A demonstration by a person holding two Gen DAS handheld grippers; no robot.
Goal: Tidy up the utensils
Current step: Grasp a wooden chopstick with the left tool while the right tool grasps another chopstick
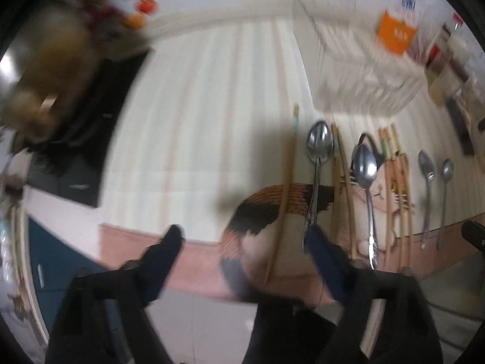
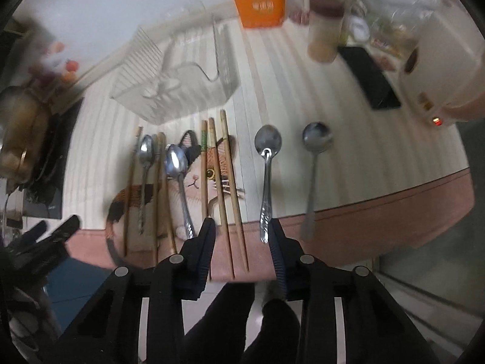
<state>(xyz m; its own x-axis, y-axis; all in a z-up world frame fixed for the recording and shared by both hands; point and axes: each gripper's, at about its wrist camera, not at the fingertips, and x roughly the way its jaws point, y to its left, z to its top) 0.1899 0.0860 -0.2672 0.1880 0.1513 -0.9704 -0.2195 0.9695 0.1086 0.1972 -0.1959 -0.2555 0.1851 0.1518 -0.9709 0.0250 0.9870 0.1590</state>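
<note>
Slim wooden chopsticks [image 2: 225, 182] and glossy steel spoons [image 2: 266, 179] lie side by side on a striped cat-print tablecloth [image 2: 348, 157], a white wire rack [image 2: 169, 79] at eleven o'clock. Right gripper [image 2: 242, 227] straddles two chopsticks, unclenched; left gripper [image 1: 242, 236] spread around one, gripping nothing. The orange carton's [image 2: 260, 6] writing is unreadable.
</note>
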